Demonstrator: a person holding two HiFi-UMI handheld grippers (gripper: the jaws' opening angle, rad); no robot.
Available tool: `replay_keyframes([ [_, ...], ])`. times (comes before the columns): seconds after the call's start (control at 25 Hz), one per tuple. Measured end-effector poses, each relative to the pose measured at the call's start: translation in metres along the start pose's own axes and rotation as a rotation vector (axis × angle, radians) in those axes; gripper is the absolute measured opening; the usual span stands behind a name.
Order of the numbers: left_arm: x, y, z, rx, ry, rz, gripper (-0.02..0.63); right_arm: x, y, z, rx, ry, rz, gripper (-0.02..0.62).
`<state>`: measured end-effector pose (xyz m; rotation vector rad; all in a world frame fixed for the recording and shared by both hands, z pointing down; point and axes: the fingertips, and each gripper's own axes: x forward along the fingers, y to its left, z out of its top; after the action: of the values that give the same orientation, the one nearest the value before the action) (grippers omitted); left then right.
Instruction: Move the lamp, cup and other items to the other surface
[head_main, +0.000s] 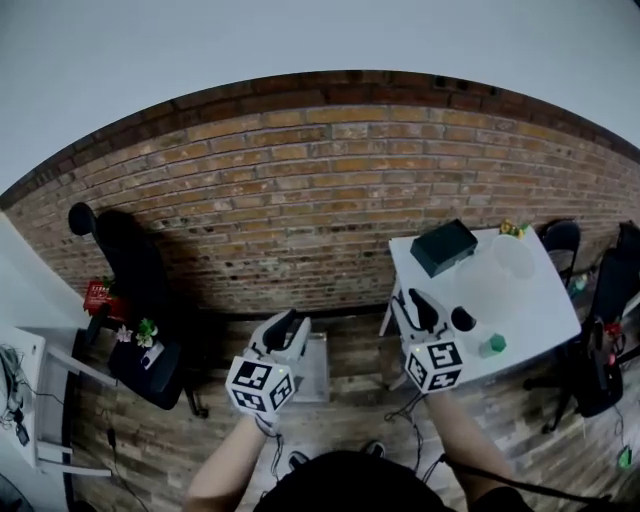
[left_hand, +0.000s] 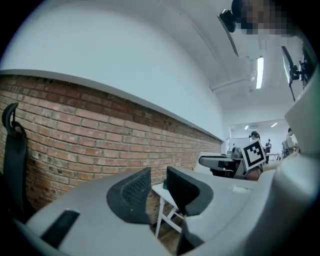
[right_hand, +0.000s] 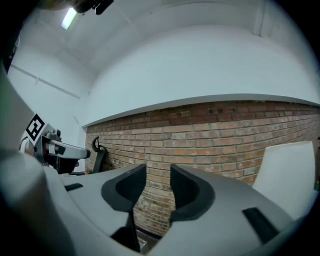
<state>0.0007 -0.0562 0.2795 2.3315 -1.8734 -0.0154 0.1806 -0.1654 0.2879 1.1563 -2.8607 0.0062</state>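
Progress hard to judge: carries nothing in either gripper at this moment. Going from the left: black office chair (head_main: 140, 300) with a few small plant-like things on the seat, then a low white stand (head_main: 318, 368) in the middle, apparently bare. Farther right, white table (head_main: 545, 315) bearing a black box (head_main: 443, 247), a pale round thing (head_main: 512, 256), perhaps the lamp, and a small green cup (head_main: 492, 346). Cannot tell which surface is the goal, so probably either all left to do or nearly all done.

Holds the left gripper (head_main: 288, 326) (left_hand: 157, 175) raised and level toward the brick wall (head_main: 300, 180), jaws a little apart with only air between. Holds the right gripper (head_main: 418, 306) (right_hand: 158, 170) the same way, just before the table edge, jaws slightly parted and empty.
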Motion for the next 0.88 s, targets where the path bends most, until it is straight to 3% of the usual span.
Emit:
replay_keyframes([
  [0.12,-0.005,0.001,0.029,0.036,-0.051,0.001,0.052,0.005,0.023,0.031,-0.013,-0.071,0.027,0.117],
  [0.32,-0.014,0.006,0.062,0.118,-0.108,0.023,0.027,0.008,0.054,0.069,-0.050,-0.143,0.065,0.068],
  [0.44,-0.018,0.010,0.072,0.140,-0.135,0.052,0.018,0.008,0.066,0.076,-0.054,-0.154,0.075,0.006],
  [0.88,-0.022,0.006,0.059,0.159,-0.115,0.073,0.006,0.003,0.079,0.063,-0.117,-0.131,0.101,0.005],
])
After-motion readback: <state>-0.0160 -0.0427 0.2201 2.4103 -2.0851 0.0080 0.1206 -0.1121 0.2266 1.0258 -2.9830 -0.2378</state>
